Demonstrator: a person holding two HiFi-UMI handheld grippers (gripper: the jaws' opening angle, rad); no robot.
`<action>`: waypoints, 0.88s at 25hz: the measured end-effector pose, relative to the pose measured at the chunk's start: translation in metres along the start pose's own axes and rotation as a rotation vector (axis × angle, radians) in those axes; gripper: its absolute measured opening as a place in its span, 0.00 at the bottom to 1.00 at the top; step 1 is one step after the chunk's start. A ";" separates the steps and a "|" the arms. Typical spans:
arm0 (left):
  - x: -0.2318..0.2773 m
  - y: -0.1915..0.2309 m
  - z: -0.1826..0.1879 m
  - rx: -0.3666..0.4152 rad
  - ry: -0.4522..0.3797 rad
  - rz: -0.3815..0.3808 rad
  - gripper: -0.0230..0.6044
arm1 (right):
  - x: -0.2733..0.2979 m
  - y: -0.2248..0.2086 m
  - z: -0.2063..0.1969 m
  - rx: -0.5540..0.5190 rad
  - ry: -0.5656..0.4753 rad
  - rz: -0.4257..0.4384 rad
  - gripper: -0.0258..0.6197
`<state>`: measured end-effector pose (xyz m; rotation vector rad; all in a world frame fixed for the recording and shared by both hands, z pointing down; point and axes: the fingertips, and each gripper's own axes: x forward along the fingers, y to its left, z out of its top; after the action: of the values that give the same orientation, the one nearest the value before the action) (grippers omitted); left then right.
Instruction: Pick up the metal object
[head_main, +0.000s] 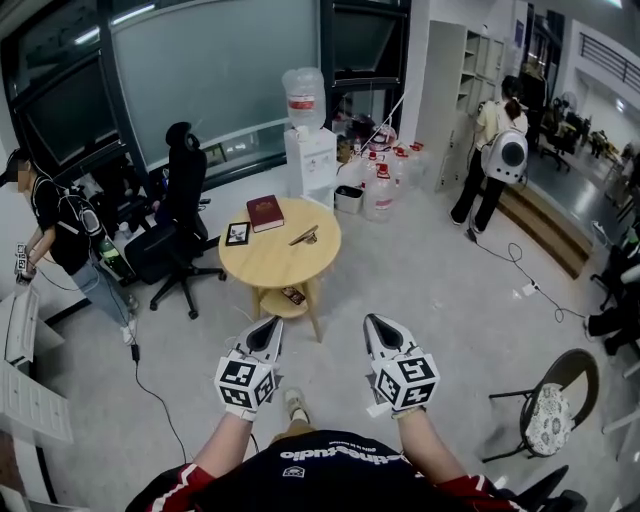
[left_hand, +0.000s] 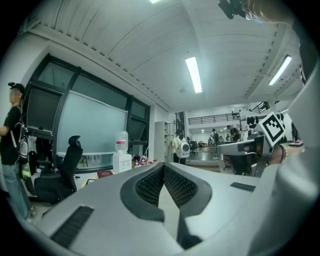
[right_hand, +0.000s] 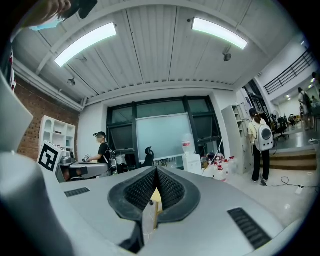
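Ahead, on the round wooden table (head_main: 262, 268), the metal object (head_main: 304, 236) lies flat toward the right of the top, near a red book (head_main: 265, 212) and a small picture frame (head_main: 238, 233). It looks slim and elongated, but it is too small here to make out its exact form. Being metal, it is judged stiff, not fragile and probably light, with a smooth surface that may slip. It sits low on the tabletop, so a hold across its narrow width near the middle seems soundest. Left gripper (head_main: 270, 328) and right gripper (head_main: 377, 325): both are held close to the person's body, well apart from the table, with jaws pressed together tip to tip, holding and touching nothing.
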<state>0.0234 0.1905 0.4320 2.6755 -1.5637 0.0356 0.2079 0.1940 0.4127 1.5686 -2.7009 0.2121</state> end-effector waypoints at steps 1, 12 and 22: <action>0.002 0.001 0.001 0.002 0.000 -0.001 0.06 | 0.002 -0.001 0.001 0.003 -0.003 0.002 0.09; 0.024 0.007 0.006 -0.012 -0.007 -0.005 0.06 | 0.018 -0.016 0.006 0.028 -0.001 0.015 0.09; 0.031 0.022 -0.002 -0.032 0.011 0.008 0.06 | 0.033 -0.022 0.000 0.046 0.022 0.017 0.09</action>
<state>0.0194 0.1533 0.4361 2.6403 -1.5581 0.0249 0.2110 0.1550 0.4180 1.5452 -2.7129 0.2919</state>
